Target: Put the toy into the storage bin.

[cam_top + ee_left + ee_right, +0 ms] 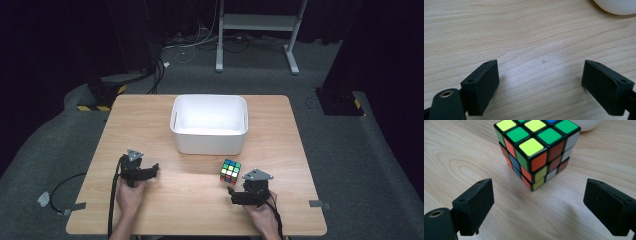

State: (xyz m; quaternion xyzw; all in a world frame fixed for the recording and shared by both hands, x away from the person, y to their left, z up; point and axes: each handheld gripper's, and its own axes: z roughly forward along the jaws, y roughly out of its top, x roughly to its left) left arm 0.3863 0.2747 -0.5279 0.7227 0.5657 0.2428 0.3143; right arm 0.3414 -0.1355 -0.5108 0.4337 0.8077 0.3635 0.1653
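Multicoloured cube, corner toward right tool

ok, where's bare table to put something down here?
Free: the strip between the white bin and the table's left edge; the middle between the left gripper and the Rubik's cube; the strip right of the bin. Crowded: the near right, where the right gripper sits just short of the cube.

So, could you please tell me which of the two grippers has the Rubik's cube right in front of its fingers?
The right gripper: the Rubik's cube sits just ahead of its open fingers, untouched. The left gripper faces bare table.
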